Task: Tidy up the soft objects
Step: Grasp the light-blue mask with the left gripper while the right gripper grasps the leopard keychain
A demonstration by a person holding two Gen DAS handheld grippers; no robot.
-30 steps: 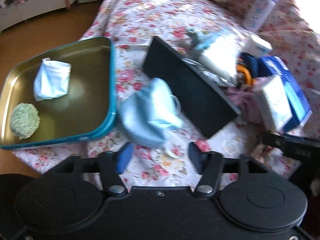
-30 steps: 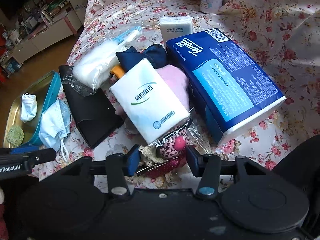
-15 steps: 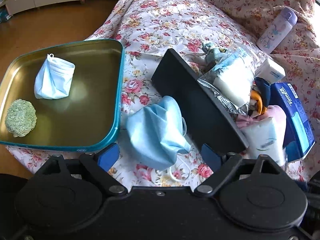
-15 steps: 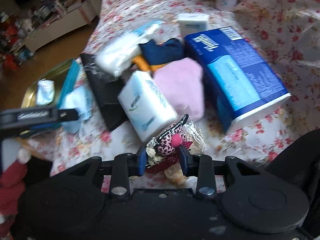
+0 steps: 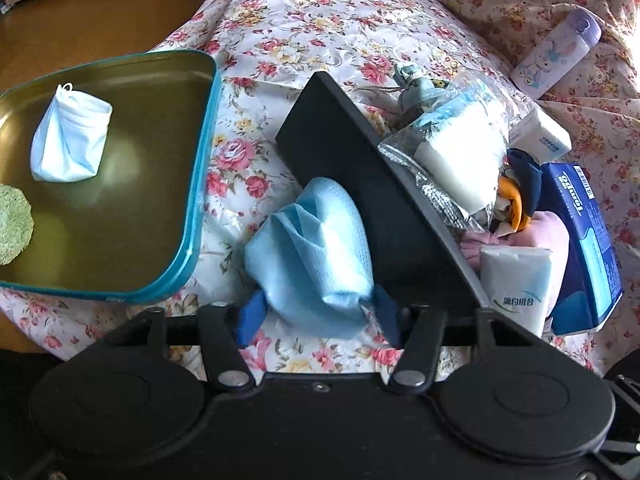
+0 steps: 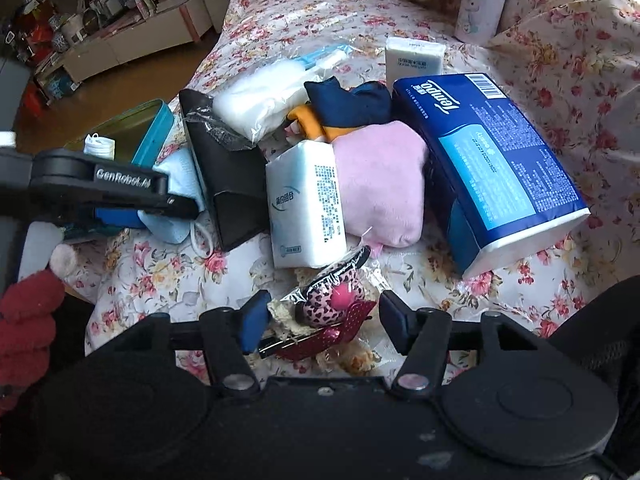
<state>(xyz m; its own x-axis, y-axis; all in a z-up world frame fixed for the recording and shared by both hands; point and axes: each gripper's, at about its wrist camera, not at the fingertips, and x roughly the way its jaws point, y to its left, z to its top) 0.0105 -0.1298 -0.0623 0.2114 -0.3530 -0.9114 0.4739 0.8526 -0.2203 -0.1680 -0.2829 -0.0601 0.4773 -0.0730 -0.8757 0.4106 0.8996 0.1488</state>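
A crumpled light-blue face mask (image 5: 316, 248) lies on the floral cover, and my left gripper (image 5: 318, 310) is shut on its near end. Left of it sits a teal-rimmed tin tray (image 5: 200, 184) holding a folded white mask (image 5: 68, 140) and a green round pad (image 5: 12, 224). In the right wrist view the left gripper (image 6: 172, 210) shows from the side, clamped on the mask (image 6: 168, 228). My right gripper (image 6: 324, 316) has its jaws opening around a leopard-print soft item in clear wrap (image 6: 332, 300); the right pad stands apart from it.
A black box (image 5: 360, 176) leans behind the mask. Piled to the right are a white tissue pack (image 6: 304, 204), a pink cushion (image 6: 380, 184), a blue Tempo pack (image 6: 500, 168) and a cotton bag (image 6: 260, 100). A bottle (image 5: 556, 52) stands behind. A red-gloved hand (image 6: 24, 320) holds the left gripper.
The left gripper spread wide, came down over the blue mask and closed on it. The right gripper squeezed the leopard-print item half a second ago and has since widened.
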